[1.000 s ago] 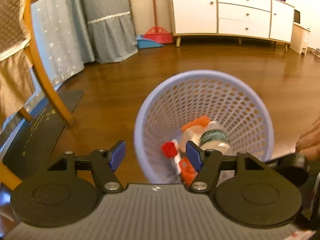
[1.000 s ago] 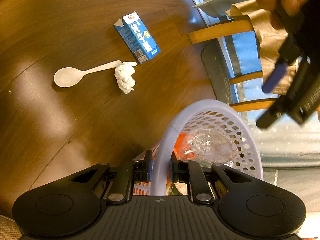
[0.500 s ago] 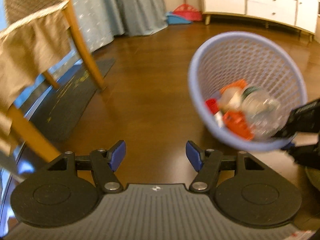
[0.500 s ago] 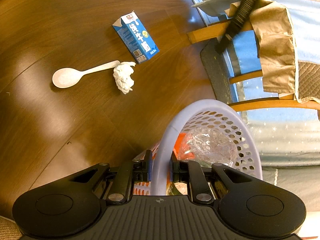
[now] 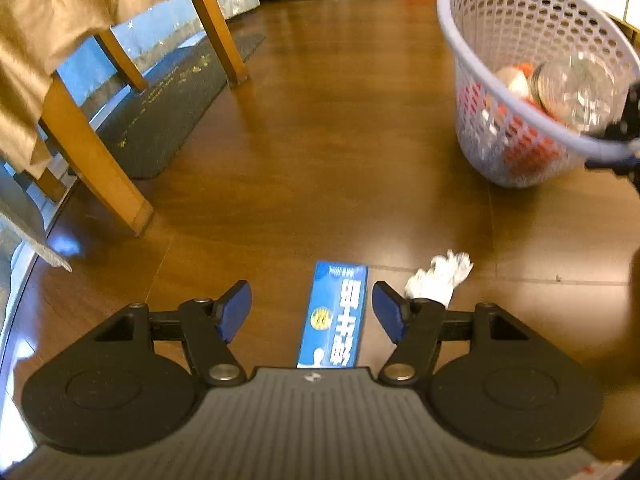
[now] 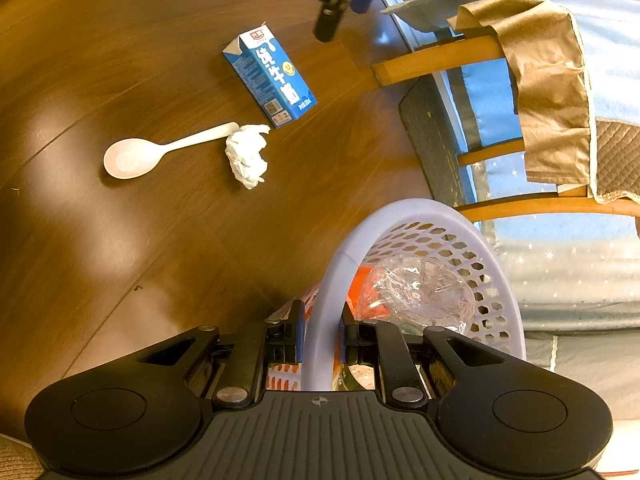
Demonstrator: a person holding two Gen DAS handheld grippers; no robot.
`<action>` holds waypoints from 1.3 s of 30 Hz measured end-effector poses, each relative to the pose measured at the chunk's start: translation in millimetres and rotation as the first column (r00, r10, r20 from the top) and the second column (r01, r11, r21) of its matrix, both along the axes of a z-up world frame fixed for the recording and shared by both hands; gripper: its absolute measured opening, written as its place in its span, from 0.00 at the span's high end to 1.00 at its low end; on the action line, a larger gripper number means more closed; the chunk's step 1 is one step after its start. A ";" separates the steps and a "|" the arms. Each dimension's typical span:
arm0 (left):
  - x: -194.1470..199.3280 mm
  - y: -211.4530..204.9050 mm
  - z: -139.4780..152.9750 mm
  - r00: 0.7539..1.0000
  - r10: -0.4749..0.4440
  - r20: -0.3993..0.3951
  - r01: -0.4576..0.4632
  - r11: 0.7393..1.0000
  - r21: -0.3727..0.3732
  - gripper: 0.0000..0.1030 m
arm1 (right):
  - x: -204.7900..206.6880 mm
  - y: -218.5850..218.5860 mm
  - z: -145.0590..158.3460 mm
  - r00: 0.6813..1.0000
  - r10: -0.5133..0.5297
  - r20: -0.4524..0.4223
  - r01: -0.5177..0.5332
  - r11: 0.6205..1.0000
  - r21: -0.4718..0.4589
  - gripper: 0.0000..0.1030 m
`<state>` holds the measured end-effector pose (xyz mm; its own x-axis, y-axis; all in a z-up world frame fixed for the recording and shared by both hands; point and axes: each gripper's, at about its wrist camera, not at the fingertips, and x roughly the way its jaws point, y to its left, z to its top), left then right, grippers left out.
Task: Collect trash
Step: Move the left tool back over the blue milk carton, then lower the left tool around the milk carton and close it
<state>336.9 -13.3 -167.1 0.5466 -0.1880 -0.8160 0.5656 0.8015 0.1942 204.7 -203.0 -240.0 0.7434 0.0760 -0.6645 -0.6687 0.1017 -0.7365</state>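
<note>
On the wooden floor (image 5: pixel 320 140), released left tongs (image 5: pixel 312 312) straddle the milk carton (image 5: pixel 334 316); clenched right tongs (image 6: pixel 320 340) could slip off the basket (image 6: pixel 324 300) rim, spilling trash

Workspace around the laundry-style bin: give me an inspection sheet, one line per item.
Surface: dark wooden floor, glare patches, no spills seen.
Job's things: blue milk carton lying flat; crumpled tissue beside it; white plastic spoon, its handle end at the tissue; lilac mesh basket already holding a clear plastic bottle and orange wrappers.
Clutter: nothing seen beyond the trash.
Grippers: left claw open, straddling the carton from above; right claw shut on the basket rim.
Cables: nothing seen.
Surroundings: wooden chair legs, tan cloth, dark mat, curtains.
</note>
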 end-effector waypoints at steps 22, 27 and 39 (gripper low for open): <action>-9.7 18.9 -67.5 0.996 0.031 -0.086 -0.026 0.998 0.058 0.19 | -0.9 1.4 -0.5 1.000 0.002 0.004 -0.002 1.000 -0.001 0.88; -6.7 12.5 -82.0 0.996 0.008 -0.090 -0.002 0.998 0.067 0.20 | -1.1 1.7 -0.7 1.000 0.002 0.004 -0.002 1.000 -0.001 0.88; 19.5 2.5 -105.7 0.993 0.030 -0.118 -0.024 0.998 0.055 0.38 | 0.7 1.0 0.1 1.000 -0.009 0.004 0.008 1.000 0.009 0.88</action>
<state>356.4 -10.8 -272.8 0.4494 -0.1294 -0.8839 0.5656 0.8071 0.1694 205.3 -202.0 -239.9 0.7466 0.0755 -0.6610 -0.6650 0.1139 -0.7381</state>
